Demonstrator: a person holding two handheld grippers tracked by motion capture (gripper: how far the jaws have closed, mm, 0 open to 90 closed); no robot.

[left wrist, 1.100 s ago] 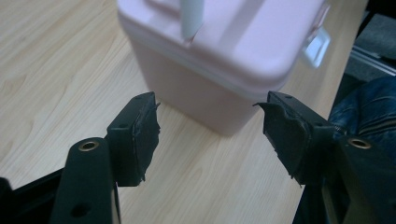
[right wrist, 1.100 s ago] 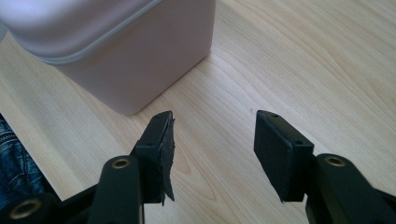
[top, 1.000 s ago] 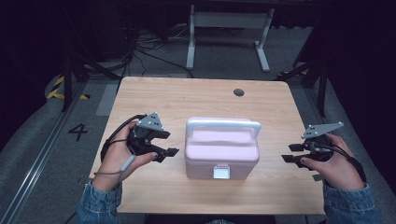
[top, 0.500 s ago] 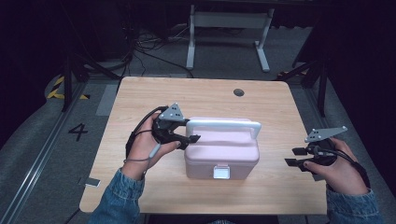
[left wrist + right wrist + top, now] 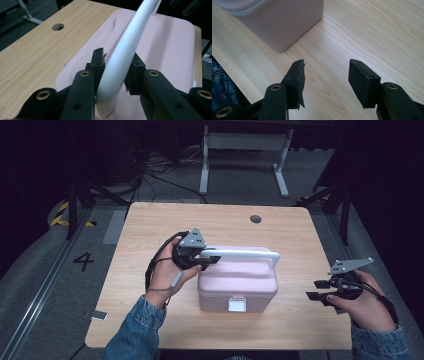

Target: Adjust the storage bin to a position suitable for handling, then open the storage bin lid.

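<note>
Your left claw [image 5: 209,260] is clenched on the handle [image 5: 240,253] of the box [image 5: 237,282]. In the left gripper view the white bar [image 5: 125,53] passes up between the two jaws, with a pad pressed against each side near its curved end. Gripping at that end, close to the pivot, puts the bar's length ahead of the claw and leaves the lid below the jaws unobstructed. This reads as a hold meant to swing or steady the handle, since the bar stands raised above the lid instead of lying flat.

Your right claw [image 5: 322,290] is released. In the right gripper view its jaws stand well apart with bare table [image 5: 372,37] between them and nothing in the gap. The box corner [image 5: 284,25] lies ahead of this claw and to its left, apart from both jaws. The claw appears parked there to keep clear of the left hand's work while remaining near the box.

The white latch [image 5: 237,304] on the box's front wall faces you, below and to the right of the left claw. Whether it is fastened cannot be determined.
</note>
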